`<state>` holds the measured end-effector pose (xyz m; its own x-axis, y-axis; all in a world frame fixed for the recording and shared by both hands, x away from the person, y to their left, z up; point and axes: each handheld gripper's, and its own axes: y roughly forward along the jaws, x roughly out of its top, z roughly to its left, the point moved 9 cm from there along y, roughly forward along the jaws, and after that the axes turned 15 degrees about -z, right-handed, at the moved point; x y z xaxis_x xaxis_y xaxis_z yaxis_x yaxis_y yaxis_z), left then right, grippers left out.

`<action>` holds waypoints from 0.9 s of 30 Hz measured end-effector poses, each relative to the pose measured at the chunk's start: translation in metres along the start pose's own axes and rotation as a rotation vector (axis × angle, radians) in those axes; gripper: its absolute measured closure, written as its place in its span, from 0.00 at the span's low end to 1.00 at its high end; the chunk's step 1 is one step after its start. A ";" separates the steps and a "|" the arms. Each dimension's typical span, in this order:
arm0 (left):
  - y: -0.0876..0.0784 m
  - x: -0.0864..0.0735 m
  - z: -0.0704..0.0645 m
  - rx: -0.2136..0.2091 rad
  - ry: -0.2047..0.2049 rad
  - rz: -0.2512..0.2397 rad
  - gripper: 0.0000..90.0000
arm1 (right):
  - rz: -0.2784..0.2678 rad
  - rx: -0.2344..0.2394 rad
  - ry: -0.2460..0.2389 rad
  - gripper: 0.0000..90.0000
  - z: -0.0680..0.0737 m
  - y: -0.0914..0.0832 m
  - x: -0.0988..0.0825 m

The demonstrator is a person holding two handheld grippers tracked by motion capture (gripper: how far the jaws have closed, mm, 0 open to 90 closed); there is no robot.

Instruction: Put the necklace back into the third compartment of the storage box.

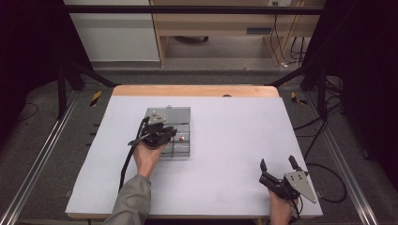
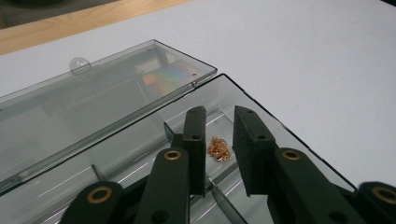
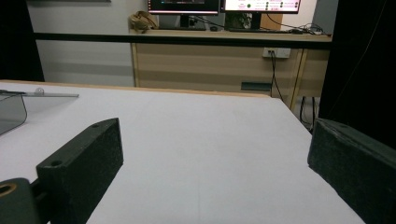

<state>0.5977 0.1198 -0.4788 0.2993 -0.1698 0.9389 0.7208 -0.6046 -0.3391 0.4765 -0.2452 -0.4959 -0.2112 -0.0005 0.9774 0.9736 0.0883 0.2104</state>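
High view: left tongs [image 1: 172, 132] angled down over box [image 1: 180, 114], wrist bent.

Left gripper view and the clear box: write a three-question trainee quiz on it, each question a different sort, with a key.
1. True or false: the clear compartment box has its lid shut.
2. What lies between the left gripper jaws?
A. a gold chain
B. a screw
C. a coin
3. In the high view, how do the right gripper jaws stand?

Key:
1. False; the lid lies open.
2. A; the gold chain lies in a compartment, not pinched.
3. Wide apart, holding nothing.
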 end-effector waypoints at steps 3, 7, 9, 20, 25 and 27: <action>-0.007 0.002 0.002 0.001 0.000 -0.021 0.81 | 0.000 0.000 0.000 0.04 0.000 0.000 0.000; -0.024 0.003 0.007 0.003 -0.001 -0.056 0.79 | 0.001 0.000 -0.001 0.04 0.000 0.000 0.000; -0.031 0.003 0.009 0.005 0.000 -0.060 0.77 | 0.000 0.001 -0.001 0.04 0.000 0.000 0.000; -0.075 0.011 0.020 0.036 0.022 -0.160 0.59 | -0.003 0.000 0.000 0.04 0.000 0.000 0.000; -0.092 0.011 0.024 0.057 0.017 -0.199 0.50 | -0.006 -0.001 -0.001 0.04 0.000 0.000 0.000; -0.099 0.008 0.027 0.078 0.016 -0.213 0.45 | -0.007 -0.001 -0.001 0.04 0.000 -0.001 0.000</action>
<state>0.5458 0.1994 -0.4388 0.1253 -0.0573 0.9905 0.8133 -0.5659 -0.1356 0.4759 -0.2451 -0.4956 -0.2178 0.0001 0.9760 0.9722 0.0877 0.2169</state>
